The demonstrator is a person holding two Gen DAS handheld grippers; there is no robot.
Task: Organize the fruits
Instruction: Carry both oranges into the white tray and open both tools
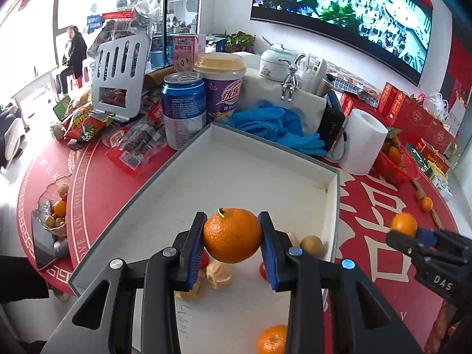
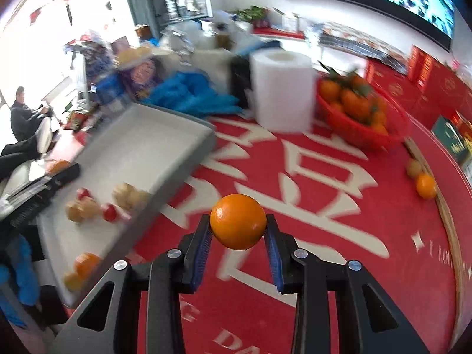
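Observation:
My left gripper (image 1: 232, 236) is shut on an orange with a stem (image 1: 232, 235), held above the white tray (image 1: 250, 162). In the tray lie pale husked fruits (image 1: 217, 274), a small red fruit (image 1: 262, 270), a brown round fruit (image 1: 312, 244) and another orange (image 1: 271, 339). My right gripper (image 2: 238, 230) is shut on a smooth orange (image 2: 238, 221) over the red tablecloth, right of the tray (image 2: 141, 147). In the left wrist view the right gripper (image 1: 413, 234) shows at the right edge with its orange (image 1: 403, 224).
A red basket of oranges (image 2: 362, 115) stands behind a paper roll (image 2: 283, 88). A loose orange (image 2: 426, 185) and a tan fruit (image 2: 414, 167) lie at the table's right rim. Blue gloves (image 1: 274, 124), a can (image 1: 183, 109), a cup (image 1: 222, 85) and snack packets crowd behind the tray.

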